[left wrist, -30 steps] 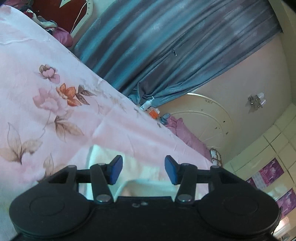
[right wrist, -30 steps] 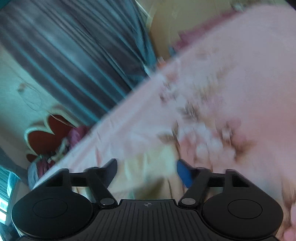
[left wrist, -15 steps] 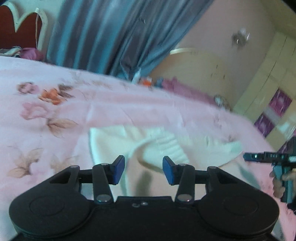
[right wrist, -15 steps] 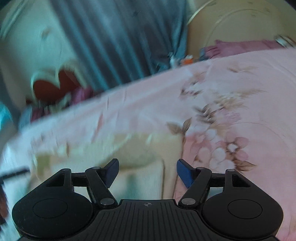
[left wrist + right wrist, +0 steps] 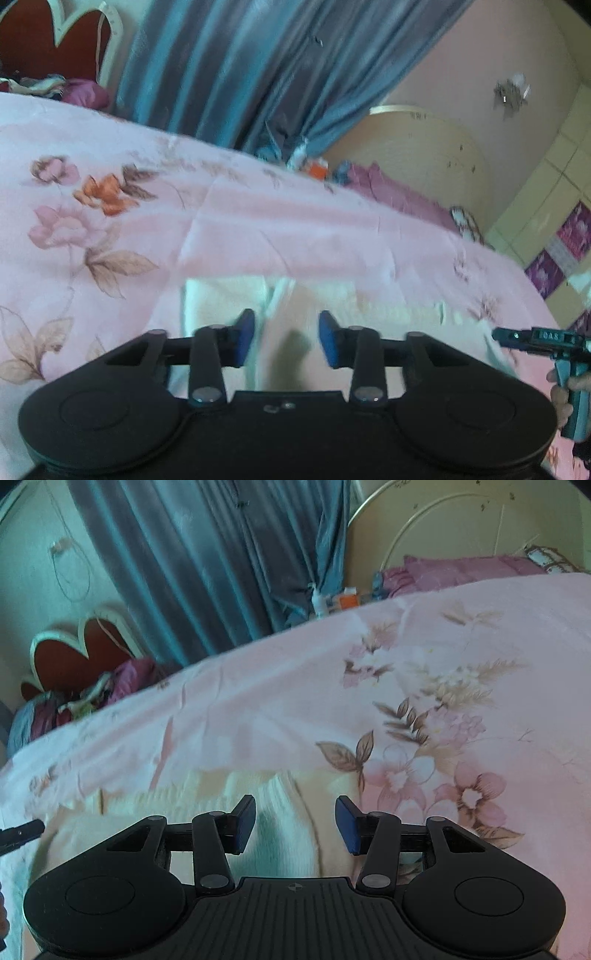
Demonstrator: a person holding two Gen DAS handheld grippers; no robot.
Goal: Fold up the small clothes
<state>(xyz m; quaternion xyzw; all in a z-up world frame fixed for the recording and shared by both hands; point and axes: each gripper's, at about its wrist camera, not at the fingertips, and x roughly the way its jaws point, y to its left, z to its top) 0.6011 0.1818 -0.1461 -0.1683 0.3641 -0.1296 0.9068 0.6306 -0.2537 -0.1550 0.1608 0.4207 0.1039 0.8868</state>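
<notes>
A small cream garment (image 5: pixel 221 295) lies spread on a pink floral bedsheet (image 5: pixel 110 229). In the left wrist view my left gripper (image 5: pixel 286 332) hovers low over the garment's left part. Its jaws are closing and the blue pads press on nothing; cloth shows through the gap. In the right wrist view my right gripper (image 5: pixel 295 819) hangs over the garment (image 5: pixel 280 805) near its right edge. Its jaws are also closing, with ribbed cream cloth below the gap and nothing pinched. A finger (image 5: pixel 517 335) of the right gripper and the hand holding it show at the left view's right edge.
Blue-grey curtains (image 5: pixel 258 66) hang behind the bed. A cream round headboard (image 5: pixel 424 155) and purple pillows (image 5: pixel 399 192) are at the far right. Bottles (image 5: pixel 321 602) stand by the curtain. A red heart-shaped chair back (image 5: pixel 74 653) with piled clothes is at the far left.
Both views have rolled towards level. Both pairs of jaws stand narrower than before. The garment now lies closer under each gripper, and the right gripper has come into the left view.
</notes>
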